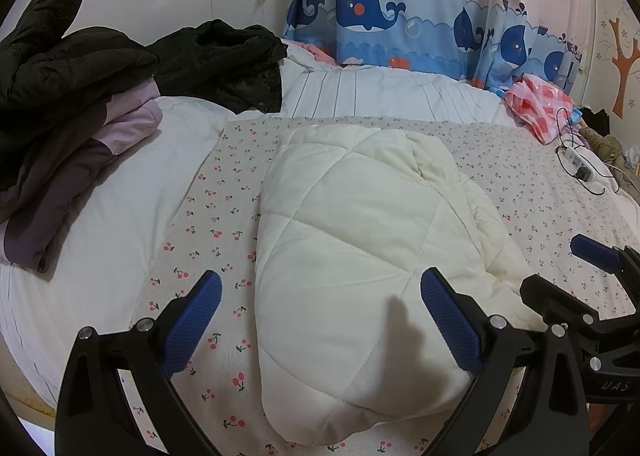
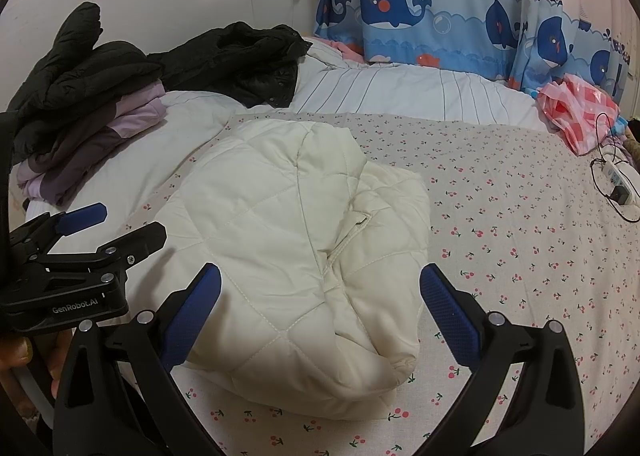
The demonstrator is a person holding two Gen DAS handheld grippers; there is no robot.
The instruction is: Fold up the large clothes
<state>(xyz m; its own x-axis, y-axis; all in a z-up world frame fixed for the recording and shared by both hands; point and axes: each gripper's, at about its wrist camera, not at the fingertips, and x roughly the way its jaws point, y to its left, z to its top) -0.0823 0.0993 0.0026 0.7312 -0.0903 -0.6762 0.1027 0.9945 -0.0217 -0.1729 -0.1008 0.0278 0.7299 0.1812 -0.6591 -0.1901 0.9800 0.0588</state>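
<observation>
Left wrist view: my left gripper (image 1: 320, 320) and right gripper (image 2: 320, 312), jaws apart, above the soft, puffy quilted jacket (image 1: 360, 256); grasp its near hem.

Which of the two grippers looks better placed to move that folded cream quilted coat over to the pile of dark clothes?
Probably the left gripper: the pile of black and lilac clothes lies on its side, and its open fingers frame the cream quilted coat.

Both cameras sit low and close over the bed (image 1: 192, 216), looking toward the whale curtain (image 2: 440, 16); the left one is further left, and both see the cream quilted coat (image 1: 360, 256)
</observation>
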